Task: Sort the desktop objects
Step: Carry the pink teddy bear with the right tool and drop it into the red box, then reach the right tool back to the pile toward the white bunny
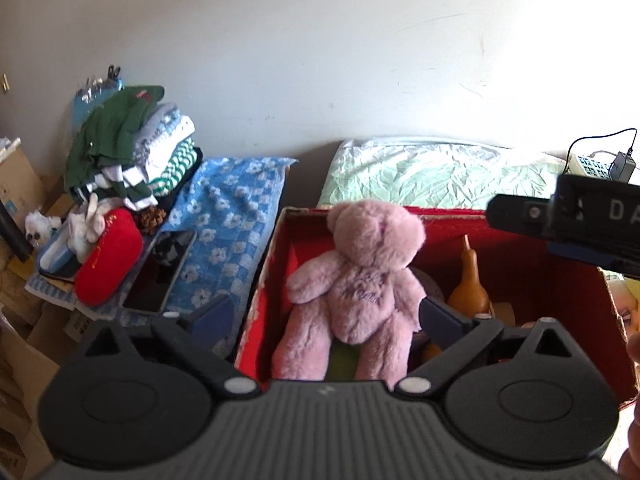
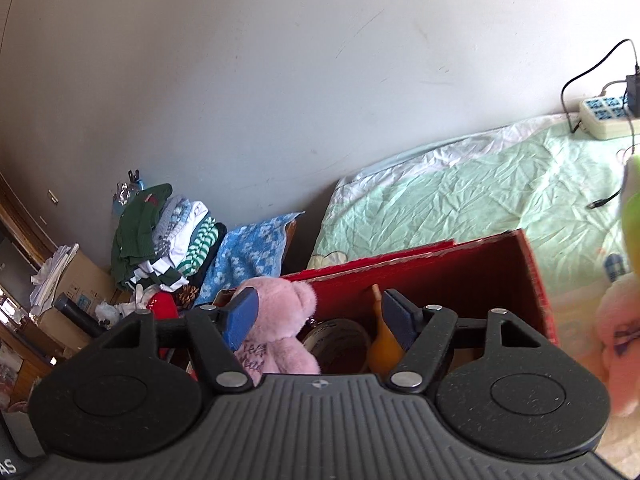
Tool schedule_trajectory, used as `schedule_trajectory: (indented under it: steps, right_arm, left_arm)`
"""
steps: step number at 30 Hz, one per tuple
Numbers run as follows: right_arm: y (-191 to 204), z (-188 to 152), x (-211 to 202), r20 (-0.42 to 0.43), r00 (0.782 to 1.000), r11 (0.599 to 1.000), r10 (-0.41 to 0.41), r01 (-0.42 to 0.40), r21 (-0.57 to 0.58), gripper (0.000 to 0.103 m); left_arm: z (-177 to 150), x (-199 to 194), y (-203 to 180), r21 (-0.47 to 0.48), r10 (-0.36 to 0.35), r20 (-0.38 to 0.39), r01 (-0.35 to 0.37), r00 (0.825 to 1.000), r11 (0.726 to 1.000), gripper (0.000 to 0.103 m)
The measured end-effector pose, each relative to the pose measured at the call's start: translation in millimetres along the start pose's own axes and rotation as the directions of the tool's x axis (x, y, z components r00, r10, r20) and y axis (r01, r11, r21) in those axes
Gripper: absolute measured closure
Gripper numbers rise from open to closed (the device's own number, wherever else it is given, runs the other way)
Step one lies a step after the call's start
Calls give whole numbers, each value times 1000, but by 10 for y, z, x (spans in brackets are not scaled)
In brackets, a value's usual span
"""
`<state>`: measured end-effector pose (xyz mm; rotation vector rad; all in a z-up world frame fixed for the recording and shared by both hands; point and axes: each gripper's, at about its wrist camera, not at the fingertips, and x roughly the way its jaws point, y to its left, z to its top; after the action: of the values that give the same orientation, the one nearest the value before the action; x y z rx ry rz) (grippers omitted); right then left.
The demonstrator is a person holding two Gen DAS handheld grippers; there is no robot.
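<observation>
A pink teddy bear leans upright against the left inner wall of an open red box. My left gripper hovers open just in front of the bear, its blue pads wide on either side of the bear's legs without touching. An orange gourd stands in the box to the bear's right. My right gripper is open above the same red box, with the bear by its left pad, a tape roll below and the gourd by its right pad. It also shows side-on, the right gripper.
Left of the box lie a blue flowered towel, a dark tablet, a red cushion and a stack of folded clothes. A green sheet spreads behind, with a power strip. Another pink plush sits right.
</observation>
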<state>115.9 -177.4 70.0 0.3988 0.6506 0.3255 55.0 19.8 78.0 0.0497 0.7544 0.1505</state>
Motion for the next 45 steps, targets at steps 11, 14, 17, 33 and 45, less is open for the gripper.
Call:
schedule_trajectory:
  steps: [11,14,17,33,45]
  right_arm:
    - [-1110,-72,-1092,77,976,978,-205,206,-8,30]
    - [-1560,-101,-1381,83,957,960,-279,278,29,31]
    - [-1964,-130,-1600,84,936,939,-342,338,64,33]
    - [-2924,119,-1505,38,996,983,-81,73,170,32]
    - [-3041,77,-1206,-16,1000,989,24,-21,147,50]
  left_arm:
    - [-201,-297,-1204,81,-220,-6,220,975,972,3]
    - [-308,-274,-1690,99,-328,-58,332,943,938,0]
    - [-429,-223,-2165,102,-384,-115,395,916,913,1]
    - [-429,-121,-3474,284,-512,-41,502,858,817,19]
    - [-514,39,-3693,371,-490,-30,465,871,804,64]
